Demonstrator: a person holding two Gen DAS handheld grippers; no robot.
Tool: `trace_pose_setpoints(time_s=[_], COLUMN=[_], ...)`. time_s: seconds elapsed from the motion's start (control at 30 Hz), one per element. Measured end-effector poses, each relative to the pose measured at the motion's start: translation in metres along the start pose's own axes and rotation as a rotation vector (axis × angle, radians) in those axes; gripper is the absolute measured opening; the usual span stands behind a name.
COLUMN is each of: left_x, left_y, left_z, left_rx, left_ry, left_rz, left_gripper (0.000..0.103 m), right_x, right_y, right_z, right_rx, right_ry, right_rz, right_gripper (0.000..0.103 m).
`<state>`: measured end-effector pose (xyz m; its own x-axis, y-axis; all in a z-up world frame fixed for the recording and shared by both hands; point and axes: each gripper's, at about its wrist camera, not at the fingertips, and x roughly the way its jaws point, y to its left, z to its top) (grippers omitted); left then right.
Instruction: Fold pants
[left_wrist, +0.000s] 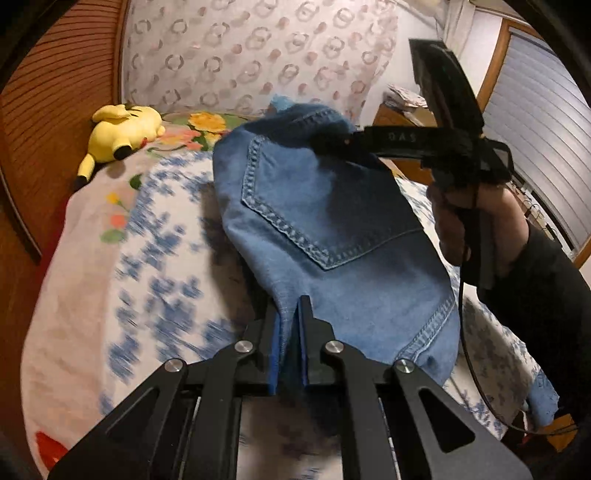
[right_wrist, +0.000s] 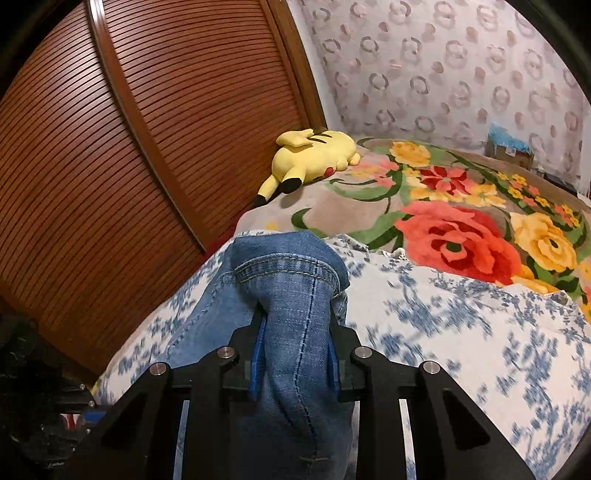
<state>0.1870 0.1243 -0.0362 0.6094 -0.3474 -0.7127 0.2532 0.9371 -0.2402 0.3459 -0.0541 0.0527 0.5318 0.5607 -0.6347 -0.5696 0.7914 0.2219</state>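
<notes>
Two black claws gripped the blue denim pants (left_wrist: 332, 229) above the flowered bed (right_wrist: 461, 332): left claw (left_wrist: 290, 314) clenched on thin fabric, right claw (right_wrist: 295, 321) clamping a thick bunch.

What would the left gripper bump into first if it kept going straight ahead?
Probably the jeans: the left gripper is already shut on an edge, and the denim with its back pocket lies right ahead, though how deep is unclear.

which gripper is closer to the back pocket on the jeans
Left, as far as these views show. The left gripper pinches the denim edge just below the back pocket; the right gripper grips a bunched part beyond the pocket's top corner.
</notes>
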Motion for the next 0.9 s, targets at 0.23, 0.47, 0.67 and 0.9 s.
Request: trace_pose_setpoints(time_s=[0.23, 0.47, 0.67, 0.9], left_x=[0.001, -0.001, -0.003, 0.012], left_y=[0.034, 0.078, 0.106, 0.12], left_z=[0.02, 0.04, 0.048, 0.057], left_rx=[0.034, 0.018, 0.002, -0.006], left_ry=[-0.018, -0.041, -0.061, -0.049], left_rz=[0.045, 0.083, 0.119, 0.119], left_gripper=[0.009, 0.008, 0.008, 0.008], right_x=[0.029, 0.057, 0.081, 0.105], right_y=[0.011, 0.019, 0.019, 0.004], right_z=[0.02, 0.031, 0.039, 0.037], right_rx=[0.03, 0.094, 0.164, 0.189], right_ry=[-0.031, -0.056, -0.075, -0.059], right_rz=[-0.005, 0.019, 0.048, 0.018], right_gripper=[0.027, 0.027, 0.027, 0.028])
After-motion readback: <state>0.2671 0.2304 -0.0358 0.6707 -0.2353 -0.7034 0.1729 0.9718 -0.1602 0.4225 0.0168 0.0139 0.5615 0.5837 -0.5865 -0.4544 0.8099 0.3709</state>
